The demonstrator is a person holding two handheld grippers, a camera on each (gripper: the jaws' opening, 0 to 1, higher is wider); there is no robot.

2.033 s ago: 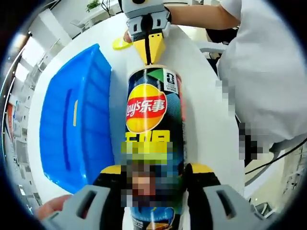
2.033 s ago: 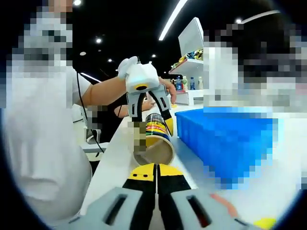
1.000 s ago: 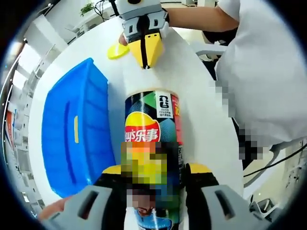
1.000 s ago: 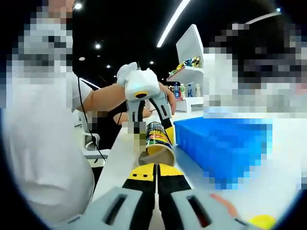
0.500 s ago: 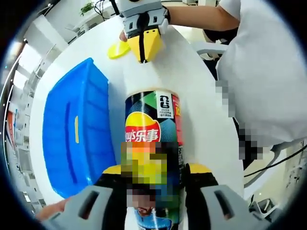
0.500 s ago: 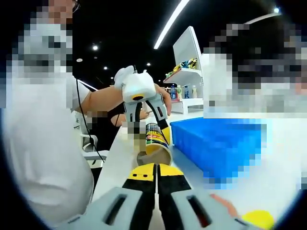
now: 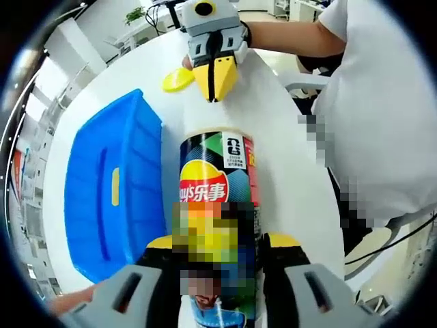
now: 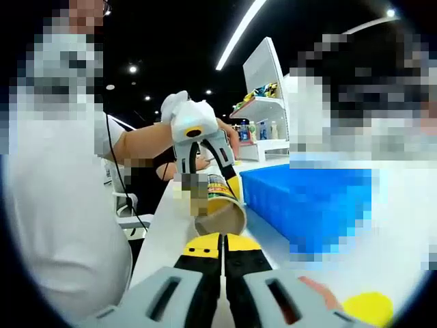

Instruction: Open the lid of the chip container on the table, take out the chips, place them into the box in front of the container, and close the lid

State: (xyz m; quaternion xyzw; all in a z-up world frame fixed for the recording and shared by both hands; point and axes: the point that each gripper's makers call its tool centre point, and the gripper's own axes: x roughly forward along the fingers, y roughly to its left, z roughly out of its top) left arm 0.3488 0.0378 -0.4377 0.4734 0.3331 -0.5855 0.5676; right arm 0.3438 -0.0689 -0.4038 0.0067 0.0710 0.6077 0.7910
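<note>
The chip can (image 7: 215,179), dark with a red and yellow logo, lies along my left gripper (image 7: 220,242), which is shut on its lower body. Its lidless mouth points at my right gripper (image 7: 214,83), whose yellow jaws are shut with nothing between them, a short way beyond the mouth. The yellow lid (image 7: 178,80) lies on the table beside that gripper. In the right gripper view my right gripper (image 8: 223,240) faces the can's open brown mouth (image 8: 220,217), with the left gripper (image 8: 210,184) clamped on the can behind it. The blue box (image 7: 113,191) sits left of the can.
The white table (image 7: 287,157) carries everything, with its edge on the right. A person in a white shirt (image 7: 369,102) stands close along that edge. In the right gripper view the blue box (image 8: 311,205) is at the right and the yellow lid (image 8: 365,307) lies near the bottom right.
My right gripper has drawn back from the can's mouth, which its tips met two seconds ago. The can stays held in the left gripper.
</note>
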